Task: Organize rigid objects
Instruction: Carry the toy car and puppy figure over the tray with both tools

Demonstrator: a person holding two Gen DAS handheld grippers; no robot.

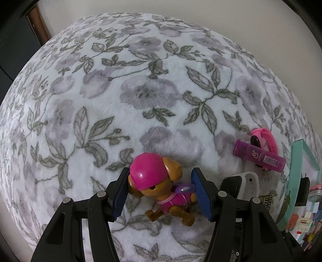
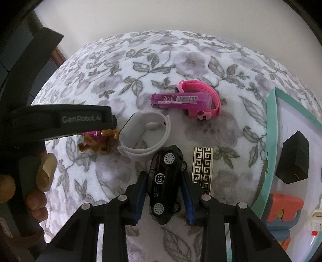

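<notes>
Blanket [image 1: 124, 66] with grey floral print covers the surface below a pale wall [image 1: 221, 18].

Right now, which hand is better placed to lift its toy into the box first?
Probably the right. The right gripper has its pads tight around the car, next to the box. The left gripper has gaps around the dog.

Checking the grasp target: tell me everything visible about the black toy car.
The black toy car looks like glossy hard plastic or metal, with silver-spoked wheels and a white circular "CS" logo. It lies tipped on its side on the floral blanket, between the blue pads of the right gripper, which sit at its flanks; firm contact isn't clear. A grey watch lies at its far end.
</notes>
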